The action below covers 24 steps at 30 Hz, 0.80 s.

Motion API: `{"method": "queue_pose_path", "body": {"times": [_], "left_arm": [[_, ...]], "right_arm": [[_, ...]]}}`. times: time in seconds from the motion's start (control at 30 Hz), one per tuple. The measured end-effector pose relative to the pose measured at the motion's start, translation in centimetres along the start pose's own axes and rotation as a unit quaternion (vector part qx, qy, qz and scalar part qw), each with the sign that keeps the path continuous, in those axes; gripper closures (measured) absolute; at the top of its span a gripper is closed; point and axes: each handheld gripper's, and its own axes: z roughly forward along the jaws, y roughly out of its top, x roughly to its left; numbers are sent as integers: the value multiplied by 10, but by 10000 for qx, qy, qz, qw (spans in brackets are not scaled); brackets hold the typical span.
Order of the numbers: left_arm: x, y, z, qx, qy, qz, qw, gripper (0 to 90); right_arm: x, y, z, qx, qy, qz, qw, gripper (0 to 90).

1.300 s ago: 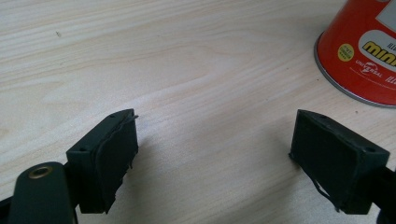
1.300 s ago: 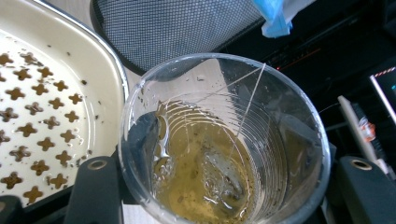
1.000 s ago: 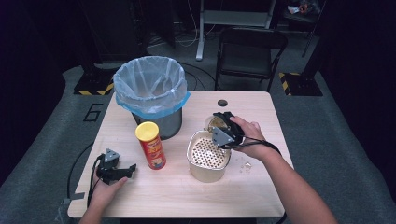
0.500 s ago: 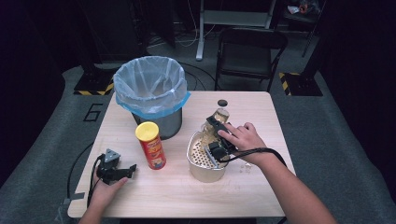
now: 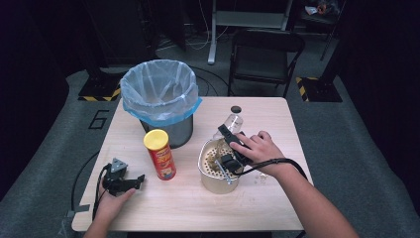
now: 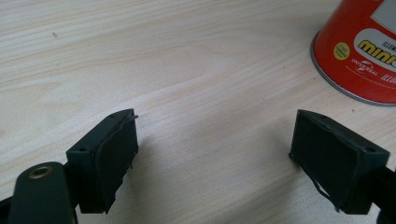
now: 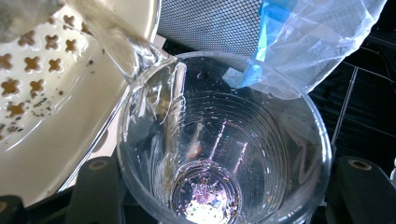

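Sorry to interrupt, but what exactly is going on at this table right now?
A person works at a wooden table with a gripper in each hand. The right gripper holds a clear plastic cup tipped over a cream strainer bowl, the last liquid running from its rim into the strainer. The left gripper rests open on the table beside a red chip can, holding nothing. A bag-lined bin stands behind.
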Motion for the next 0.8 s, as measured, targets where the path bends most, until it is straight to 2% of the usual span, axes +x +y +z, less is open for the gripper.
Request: {"method": "queue_pose_path", "body": {"times": [0.07,0.17,0.2,0.5,0.53,0.8], "left_arm": [[0,0,0,8,-4,-6,10000,145],[0,0,0,0,-1,-2,10000,145],[0,0,0,2,-2,1,10000,145],[0,0,0,-1,0,1,10000,145],[0,0,0,0,-1,0,10000,145],[0,0,0,-1,0,0,10000,145]], "right_arm": [[-1,0,-1,-60,-15,-129,9999,363],[0,1,-1,-69,-21,-128,9999,362],[0,1,-2,-46,-4,-62,10000,362],[0,2,-2,-63,-60,-157,9998,362],[1,2,-3,-42,-61,-85,9999,362],[1,4,-4,-89,-86,-91,9999,362]]}}
